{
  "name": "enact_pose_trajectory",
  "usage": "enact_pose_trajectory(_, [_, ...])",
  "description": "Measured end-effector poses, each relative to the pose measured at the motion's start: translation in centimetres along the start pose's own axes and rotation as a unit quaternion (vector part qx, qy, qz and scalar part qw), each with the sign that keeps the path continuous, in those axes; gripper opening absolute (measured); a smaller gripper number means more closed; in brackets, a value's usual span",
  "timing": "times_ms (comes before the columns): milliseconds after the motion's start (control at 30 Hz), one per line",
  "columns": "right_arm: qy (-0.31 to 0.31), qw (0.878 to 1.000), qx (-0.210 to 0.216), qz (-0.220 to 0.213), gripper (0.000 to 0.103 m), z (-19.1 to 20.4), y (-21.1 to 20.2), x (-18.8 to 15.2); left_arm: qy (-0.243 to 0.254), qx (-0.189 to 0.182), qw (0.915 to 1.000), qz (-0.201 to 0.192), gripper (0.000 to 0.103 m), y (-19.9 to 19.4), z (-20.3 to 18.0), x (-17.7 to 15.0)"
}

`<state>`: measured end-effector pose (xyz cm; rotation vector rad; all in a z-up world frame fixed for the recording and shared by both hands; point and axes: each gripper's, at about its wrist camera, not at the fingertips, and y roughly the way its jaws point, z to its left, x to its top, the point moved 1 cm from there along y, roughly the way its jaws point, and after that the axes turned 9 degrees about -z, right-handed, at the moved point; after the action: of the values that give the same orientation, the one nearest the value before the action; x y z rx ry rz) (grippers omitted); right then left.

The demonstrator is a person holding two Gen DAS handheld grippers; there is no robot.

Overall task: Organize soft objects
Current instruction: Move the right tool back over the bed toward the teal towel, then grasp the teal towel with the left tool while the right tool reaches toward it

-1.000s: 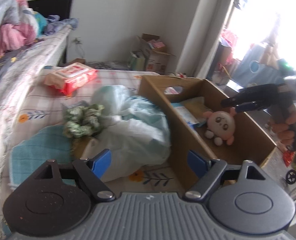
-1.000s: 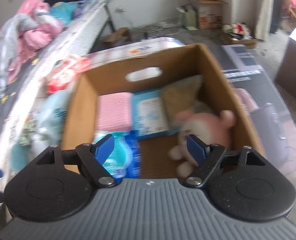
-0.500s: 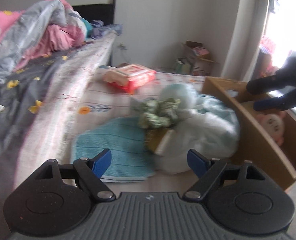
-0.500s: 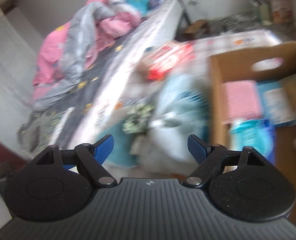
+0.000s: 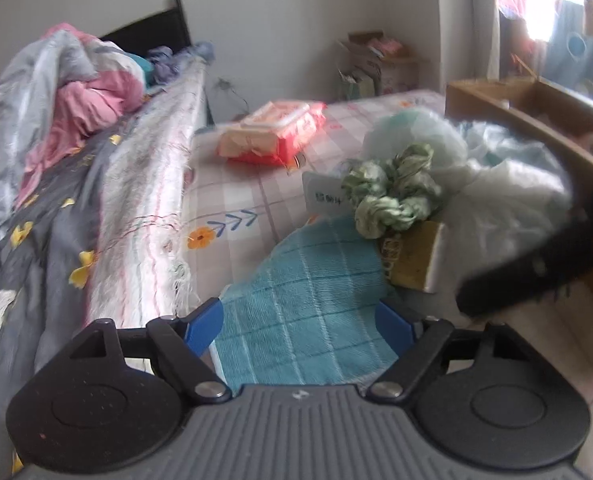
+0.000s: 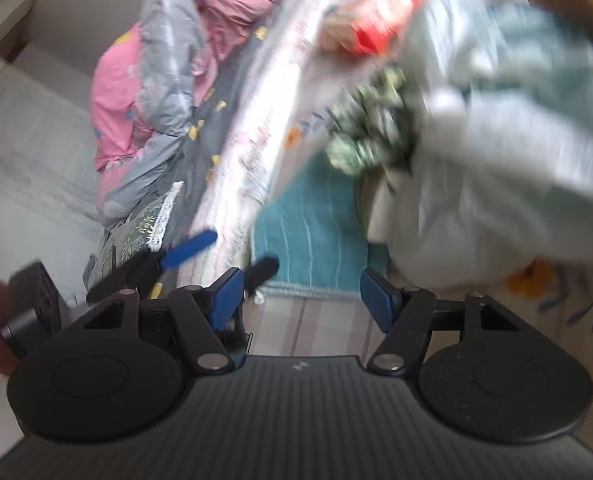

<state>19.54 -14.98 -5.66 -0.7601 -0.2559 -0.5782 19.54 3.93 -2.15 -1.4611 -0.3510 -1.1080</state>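
Observation:
A teal checked towel (image 5: 312, 300) lies on the patterned mat just in front of my open, empty left gripper (image 5: 300, 326). Behind it sit a green knotted fabric bundle (image 5: 392, 196) on a tan block, a pale bag of soft cloth (image 5: 508, 200) and a red wipes pack (image 5: 272, 132). The cardboard box (image 5: 536, 120) stands at the right. My right gripper (image 6: 304, 294) is open and empty, low over the towel's (image 6: 308, 236) near edge; its finger (image 5: 536, 276) crosses the left view. The left gripper (image 6: 216, 256) shows in the blurred right view.
A bed with a grey and pink quilt (image 5: 56, 120) runs along the left, its fringed cover hanging beside the mat. Cardboard boxes (image 5: 380, 60) stand by the far wall. A bright window is at the far right.
Both grippers have swung left, away from the box, and dropped toward the teal towel. The right gripper left the box interior and now hovers beside the left one. Both stay open.

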Motion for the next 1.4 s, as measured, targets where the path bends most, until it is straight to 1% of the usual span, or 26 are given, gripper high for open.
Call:
enact_pose_trajectory(67, [0.018, 1.000, -0.012, -0.003, 0.065, -0.9, 0.6, -0.3, 0.015, -0.014, 0.9997, 0.016, 0.087, 1.5, -0.1, 0.0])
enact_pose_trajectory(133, [0.038, 0.999, -0.018, -0.005, 0.065, -1.7, 1.2, -0.4, 0.024, -0.017, 0.9991, 0.031, 0.087, 3.2, -0.2, -0.2])
enact_pose_trajectory(233, [0.052, 0.998, -0.016, -0.010, 0.065, -2.3, 1.5, -0.6, 0.013, -0.017, 0.9984, 0.052, 0.087, 5.2, 0.1, -0.3])
enact_pose_trajectory(333, [0.059, 0.998, -0.018, -0.012, 0.065, -2.6, 1.7, -1.0, -0.001, -0.015, 0.9978, 0.065, 0.087, 6.4, 0.4, -0.6])
enact_pose_trajectory(367, [0.064, 0.998, -0.019, -0.011, 0.065, -2.9, 1.7, -1.1, 0.000, -0.008, 0.9976, 0.068, 0.083, 6.6, 0.4, -0.7])
enact_pose_trajectory(400, [0.069, 0.997, -0.020, -0.009, 0.065, -3.1, 1.7, -1.1, 0.001, 0.000, 0.9974, 0.072, 0.076, 6.8, 0.3, -0.7])
enact_pose_trajectory(433, [0.073, 0.997, -0.022, -0.008, 0.065, -3.4, 2.0, -1.2, 0.003, 0.008, 0.9971, 0.076, 0.072, 6.7, 0.3, -0.7])
enact_pose_trajectory(467, [0.077, 0.997, -0.025, -0.007, 0.065, -3.6, 2.1, -1.3, 0.007, 0.014, 0.9969, 0.077, 0.066, 6.6, 0.3, -0.7])
enact_pose_trajectory(500, [0.081, 0.996, -0.026, -0.007, 0.065, -3.9, 2.1, -1.4, 0.009, 0.015, 0.9968, 0.077, 0.061, 6.5, 0.3, -0.5])
enact_pose_trajectory(533, [0.085, 0.996, -0.027, -0.007, 0.065, -4.1, 2.2, -1.5, 0.011, 0.015, 0.9969, 0.077, 0.059, 6.3, 0.2, -0.4])
enact_pose_trajectory(600, [0.091, 0.995, -0.027, -0.008, 0.065, -4.4, 2.1, -1.6, 0.017, 0.018, 0.9968, 0.075, 0.048, 5.8, 0.1, -0.1])
enact_pose_trajectory(633, [0.091, 0.995, -0.026, -0.008, 0.066, -4.4, 2.1, -1.6, 0.023, 0.021, 0.9969, 0.073, 0.046, 5.5, 0.0, 0.1])
enact_pose_trajectory(700, [0.090, 0.996, -0.023, -0.010, 0.066, -4.5, 1.7, -1.6, 0.034, 0.030, 0.9968, 0.067, 0.034, 5.0, -0.1, 0.3])
enact_pose_trajectory(767, [0.088, 0.996, -0.020, -0.011, 0.066, -4.4, 1.6, -1.6, 0.035, 0.035, 0.9967, 0.064, 0.028, 4.4, -0.2, 0.5])
enact_pose_trajectory(900, [0.088, 0.996, -0.013, -0.012, 0.067, -4.3, 1.0, -1.7, 0.016, 0.030, 0.9978, 0.056, 0.018, 3.0, 0.1, 1.0])
enact_pose_trajectory(1000, [0.089, 0.996, -0.010, -0.015, 0.067, -4.3, 0.3, -1.9, -0.009, 0.015, 0.9988, 0.046, 0.015, 1.5, 0.6, 1.4])
enact_pose_trajectory(1133, [0.092, 0.996, -0.004, -0.017, 0.067, -4.3, 0.0, -2.0, -0.045, -0.009, 0.9985, 0.030, 0.015, -0.5, 1.2, 1.8])
enact_pose_trajectory(1233, [0.102, 0.994, 0.018, -0.028, 0.067, -4.4, -0.6, -1.9, -0.066, -0.014, 0.9976, 0.016, 0.015, -2.2, 1.0, 1.6])
enact_pose_trajectory(1300, [0.115, 0.992, 0.040, -0.039, 0.067, -4.4, -1.1, -1.8, -0.060, -0.014, 0.9981, 0.006, 0.015, -3.5, 0.0, 1.0])
enact_pose_trajectory(1400, [0.124, 0.989, 0.058, -0.049, 0.067, -4.4, -1.7, -1.7, -0.028, -0.014, 0.9995, -0.001, 0.015, -4.8, -2.8, -0.5])
